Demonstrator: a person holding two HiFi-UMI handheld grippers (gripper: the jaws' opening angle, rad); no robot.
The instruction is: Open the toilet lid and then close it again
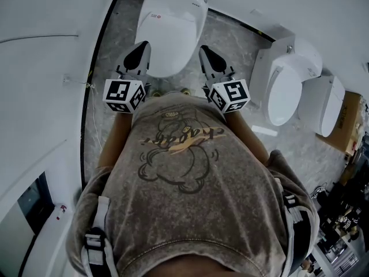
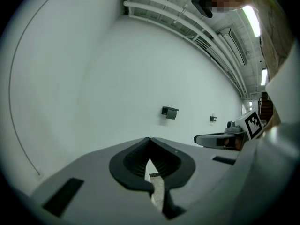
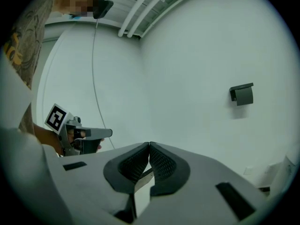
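Note:
The white toilet [image 1: 170,22] stands at the top of the head view with its lid down. My left gripper [image 1: 144,46] hangs over the bowl's front left edge. My right gripper [image 1: 204,51] hangs over the front right edge. Both point away from me toward the wall. In the left gripper view the left gripper [image 2: 149,142] is shut with nothing between its pads, and the right gripper [image 2: 216,139] shows beside it. In the right gripper view the right gripper [image 3: 149,146] is shut and holds nothing, with the left gripper [image 3: 89,134] at its side. Neither gripper view shows the toilet.
Two more white toilets [image 1: 285,85] [image 1: 327,104] stand to the right, with a cardboard box [image 1: 353,126] beyond them. White walls close in on the left and ahead. A dark wall bracket [image 3: 243,94] and a thin cable [image 3: 95,78] hang on the wall. The floor [image 1: 112,45] is grey marble.

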